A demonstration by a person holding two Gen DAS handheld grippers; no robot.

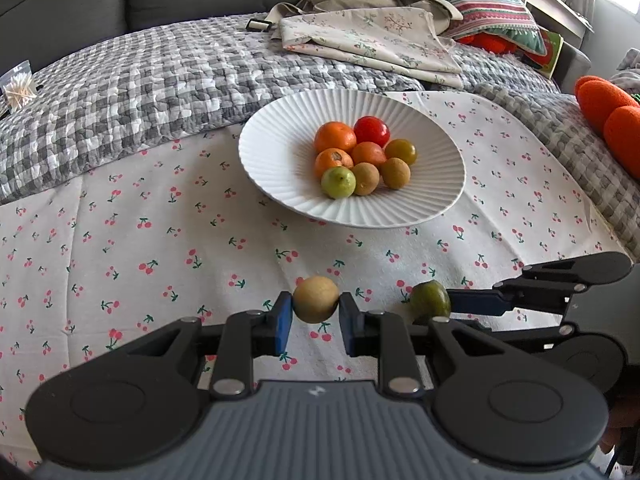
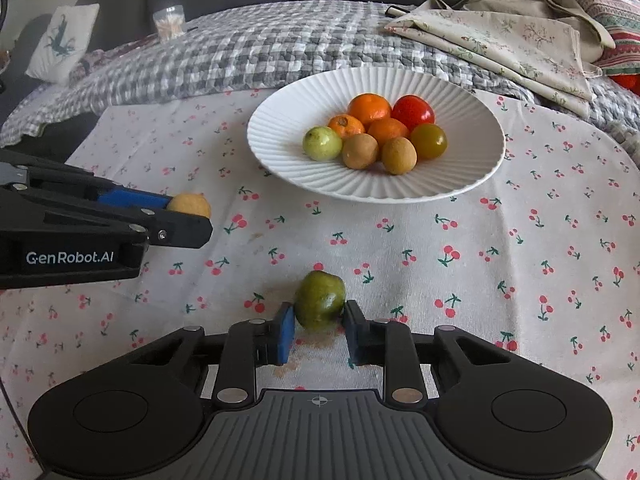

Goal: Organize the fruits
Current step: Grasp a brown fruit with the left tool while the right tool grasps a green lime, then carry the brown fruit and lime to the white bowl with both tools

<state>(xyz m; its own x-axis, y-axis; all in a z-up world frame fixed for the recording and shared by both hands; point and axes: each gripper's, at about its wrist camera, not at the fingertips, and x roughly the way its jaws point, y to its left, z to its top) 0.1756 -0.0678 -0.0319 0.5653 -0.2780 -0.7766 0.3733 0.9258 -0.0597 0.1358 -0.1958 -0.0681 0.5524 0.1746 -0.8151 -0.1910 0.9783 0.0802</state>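
Note:
My left gripper is shut on a tan round fruit just above the cherry-print cloth; it also shows in the right wrist view. My right gripper is shut on a dark green fruit, which rests on the cloth; it also shows in the left wrist view. A white ribbed plate ahead holds several fruits: oranges, a red one, a pale green one and tan ones.
The cherry-print cloth lies over a grey checked quilt. Folded floral cloths and cushions lie behind the plate. Orange plush items sit at the right. A bag of cotton swabs lies far left.

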